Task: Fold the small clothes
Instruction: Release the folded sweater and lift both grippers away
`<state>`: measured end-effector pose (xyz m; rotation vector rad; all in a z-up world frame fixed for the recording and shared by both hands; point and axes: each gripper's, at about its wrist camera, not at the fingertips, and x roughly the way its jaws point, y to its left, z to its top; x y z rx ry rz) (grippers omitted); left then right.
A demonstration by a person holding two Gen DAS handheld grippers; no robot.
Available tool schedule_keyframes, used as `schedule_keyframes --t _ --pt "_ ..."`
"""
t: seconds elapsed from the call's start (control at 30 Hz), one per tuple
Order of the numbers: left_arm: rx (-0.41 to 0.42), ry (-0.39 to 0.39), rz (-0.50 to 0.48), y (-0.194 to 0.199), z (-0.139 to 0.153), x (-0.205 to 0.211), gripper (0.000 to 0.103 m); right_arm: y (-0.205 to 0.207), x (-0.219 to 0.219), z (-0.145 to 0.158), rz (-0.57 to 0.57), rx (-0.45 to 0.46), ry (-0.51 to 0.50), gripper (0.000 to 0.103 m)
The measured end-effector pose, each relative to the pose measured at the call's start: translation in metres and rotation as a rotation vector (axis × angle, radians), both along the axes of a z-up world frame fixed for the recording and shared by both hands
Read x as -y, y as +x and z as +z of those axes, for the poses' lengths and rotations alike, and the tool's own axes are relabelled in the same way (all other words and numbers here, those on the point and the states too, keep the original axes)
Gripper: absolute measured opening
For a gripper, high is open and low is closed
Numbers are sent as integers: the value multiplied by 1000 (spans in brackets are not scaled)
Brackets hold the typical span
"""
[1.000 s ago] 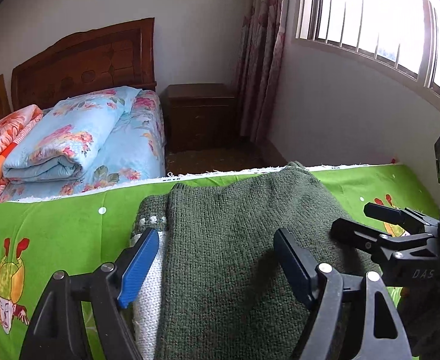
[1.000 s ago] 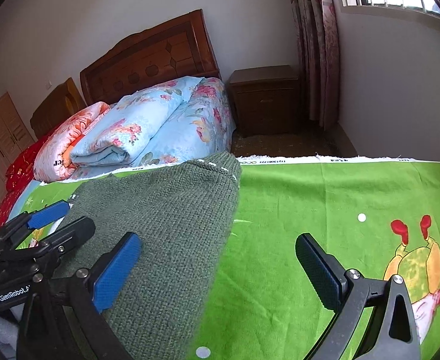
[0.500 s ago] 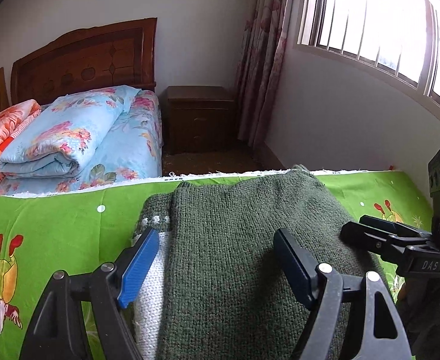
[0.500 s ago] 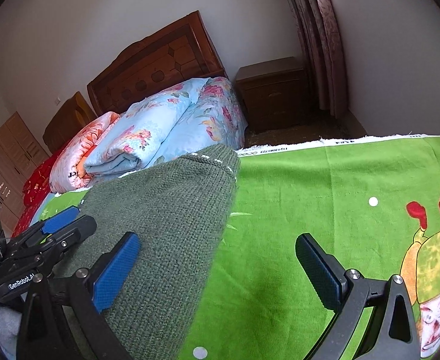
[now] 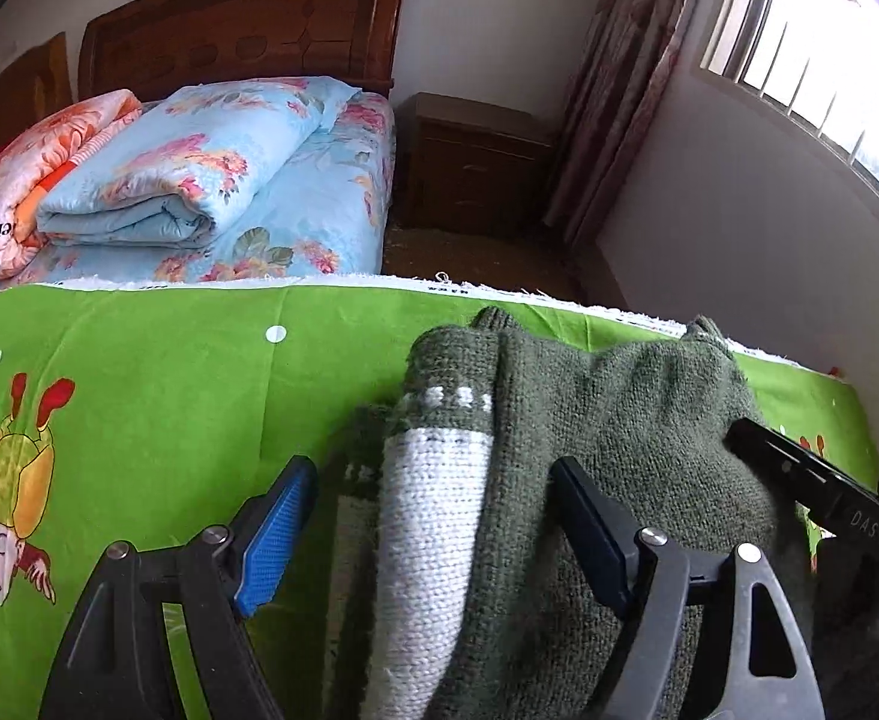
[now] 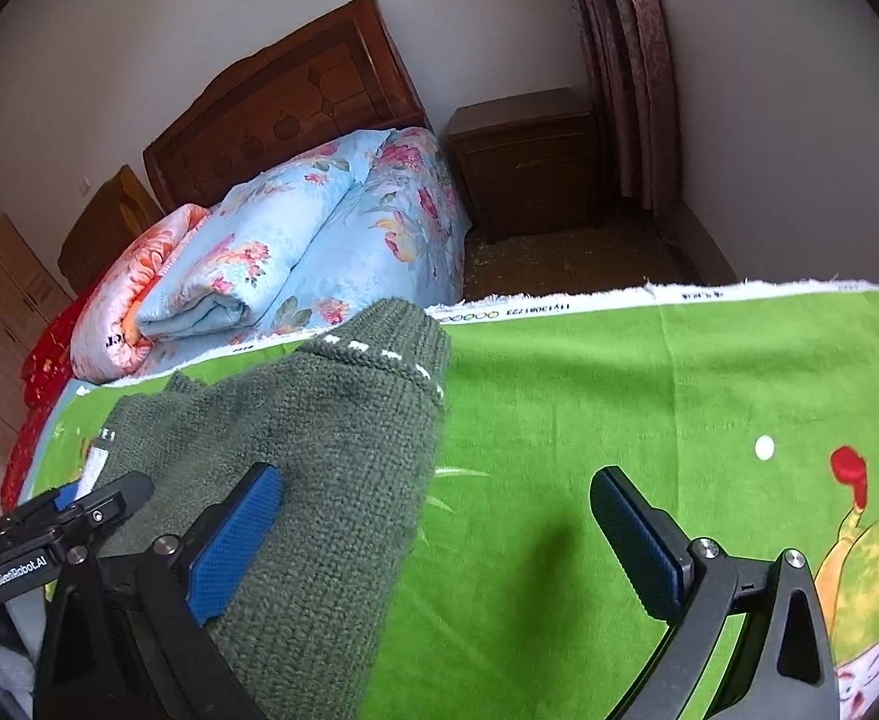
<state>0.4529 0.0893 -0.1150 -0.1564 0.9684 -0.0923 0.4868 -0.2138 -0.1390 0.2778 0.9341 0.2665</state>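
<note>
Both my hand-held grippers, left (image 5: 433, 534) and right (image 6: 439, 534), spread empty, tilted down toward folded green sweater (image 5: 607, 432); fold looks nearly done.

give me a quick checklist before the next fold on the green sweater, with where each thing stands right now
1. Left gripper open, straddling the white knit section: ok.
2. Right gripper open over the sweater's right edge: ok.
3. Green sweater lying on the green sheet: ok.
4. Sweater flat: not ok, layers bunch near the white section.
5. Sweater clear of the sheet's far edge: ok.
6. Sweater's near hem: cannot tell, out of view.
</note>
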Motion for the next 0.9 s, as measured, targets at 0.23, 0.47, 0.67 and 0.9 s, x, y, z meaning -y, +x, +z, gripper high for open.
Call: schedule_keyframes --t 0.23,0.47,0.67,0.9 --pt "91 -90 75 -16 9 -22 80 -42 26 43 -68 86 36 103" --pt "184 -73 99 -55 37 -27 80 -127 -4 62 70 150 60 103" --pt "179 -19 147 -89 33 -46 80 -161 -6 21 61 36 -16 103" --pt "411 90 222 -169 101 -58 80 -204 13 58 20 74 -7 103"
